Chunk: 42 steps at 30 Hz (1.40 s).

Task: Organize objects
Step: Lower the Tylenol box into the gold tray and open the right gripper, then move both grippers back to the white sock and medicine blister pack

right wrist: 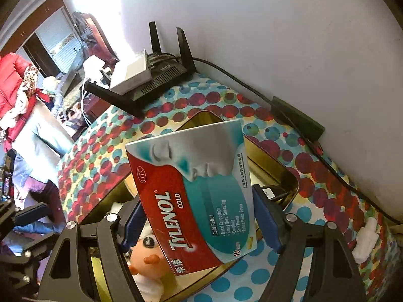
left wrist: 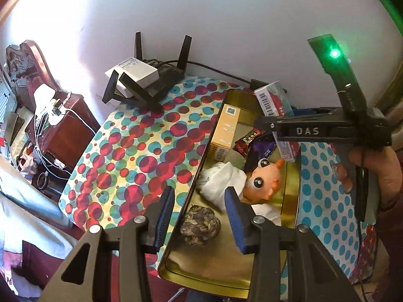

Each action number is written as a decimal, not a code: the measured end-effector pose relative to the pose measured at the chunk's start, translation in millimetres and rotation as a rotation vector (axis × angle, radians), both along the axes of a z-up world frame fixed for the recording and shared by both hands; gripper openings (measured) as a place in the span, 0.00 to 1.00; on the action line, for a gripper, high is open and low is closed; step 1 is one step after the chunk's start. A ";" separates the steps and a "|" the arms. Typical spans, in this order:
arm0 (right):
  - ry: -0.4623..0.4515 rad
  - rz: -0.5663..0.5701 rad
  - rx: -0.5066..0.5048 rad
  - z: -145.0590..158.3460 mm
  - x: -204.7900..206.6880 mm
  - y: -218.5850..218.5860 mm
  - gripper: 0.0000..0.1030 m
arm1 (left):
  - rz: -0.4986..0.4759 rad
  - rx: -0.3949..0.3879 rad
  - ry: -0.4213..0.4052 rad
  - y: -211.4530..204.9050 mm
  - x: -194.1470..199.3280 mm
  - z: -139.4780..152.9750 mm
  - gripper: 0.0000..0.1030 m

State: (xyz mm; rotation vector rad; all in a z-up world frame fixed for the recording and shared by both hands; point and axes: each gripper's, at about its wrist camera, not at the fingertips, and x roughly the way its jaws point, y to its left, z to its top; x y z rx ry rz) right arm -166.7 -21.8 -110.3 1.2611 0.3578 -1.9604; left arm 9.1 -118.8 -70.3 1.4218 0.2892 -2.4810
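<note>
A gold metal tin (left wrist: 292,201) lies on a dotted tablecloth. In it are a doll with big eyes (left wrist: 262,183), a woven rope ball (left wrist: 200,225), a tan box (left wrist: 225,132) and dark snack packets (left wrist: 252,139). My right gripper (right wrist: 201,216) is shut on a Tylenol Cold box (right wrist: 199,188) and holds it above the tin's far end; the box (left wrist: 273,100) and that gripper (left wrist: 284,130) also show in the left wrist view. My left gripper (left wrist: 199,216) is open and empty over the tin's near left rim, above the rope ball.
A black router with a white box on it (left wrist: 141,80) stands at the table's back left, cable running along the wall to a black adapter (right wrist: 297,118). A wooden nightstand with chargers (left wrist: 63,125) is left of the table. White cloth (right wrist: 365,241) lies at the right.
</note>
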 end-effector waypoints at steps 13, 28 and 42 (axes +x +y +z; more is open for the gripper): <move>-0.009 -0.021 0.027 -18.2 -2.4 -6.9 0.73 | 0.007 -0.007 -0.014 1.5 -0.2 -2.2 0.41; 0.055 -0.059 -0.024 -1.3 2.4 3.6 0.87 | -0.018 -0.005 -0.003 9.9 -7.1 0.4 0.41; 0.148 -0.364 -0.038 19.0 10.4 168.9 0.89 | -0.215 -0.002 0.034 79.9 -49.3 8.5 0.41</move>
